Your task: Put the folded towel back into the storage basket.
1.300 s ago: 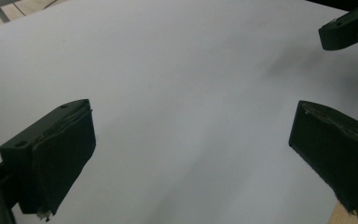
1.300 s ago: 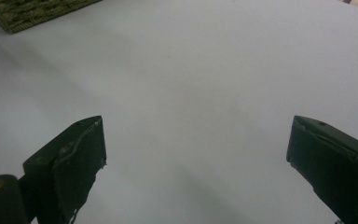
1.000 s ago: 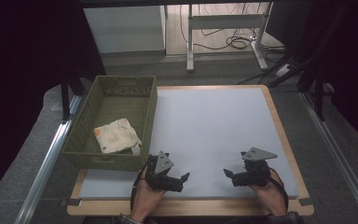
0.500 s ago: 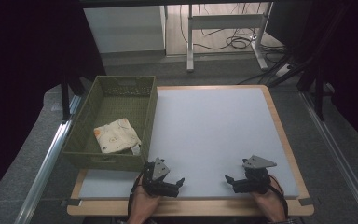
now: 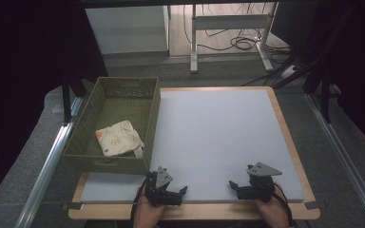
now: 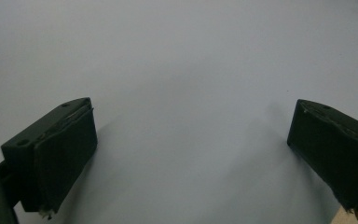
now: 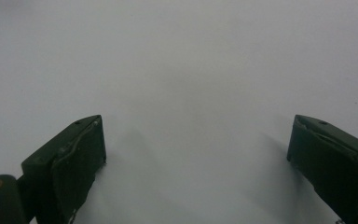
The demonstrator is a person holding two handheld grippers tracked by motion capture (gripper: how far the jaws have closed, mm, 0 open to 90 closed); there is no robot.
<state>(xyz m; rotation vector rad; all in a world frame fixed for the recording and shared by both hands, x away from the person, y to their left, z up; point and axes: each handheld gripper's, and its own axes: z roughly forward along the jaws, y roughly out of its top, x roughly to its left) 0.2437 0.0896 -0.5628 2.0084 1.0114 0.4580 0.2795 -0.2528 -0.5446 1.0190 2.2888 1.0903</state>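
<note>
Lying folded in the near end of the green basket (image 5: 88,124), the pale patterned cloth (image 5: 119,138) has not shifted over the last second, while both hand-held grippers have drawn back from it toward the person's edge of the bench (image 5: 285,123). The left hand-held gripper (image 5: 183,191) now sits low just past the basket's near right corner, its jaws spread wide over bare white mat (image 6: 177,70) with nothing between them. The right hand-held gripper (image 5: 233,185) rests well away from the basket, near the bench's opposite near corner, equally wide open and empty, jaws pointing back toward the left one. Judging by this retreat with the cloth left inside the basket, the placing looks finished, or a fresh reach has yet to begin.
</note>
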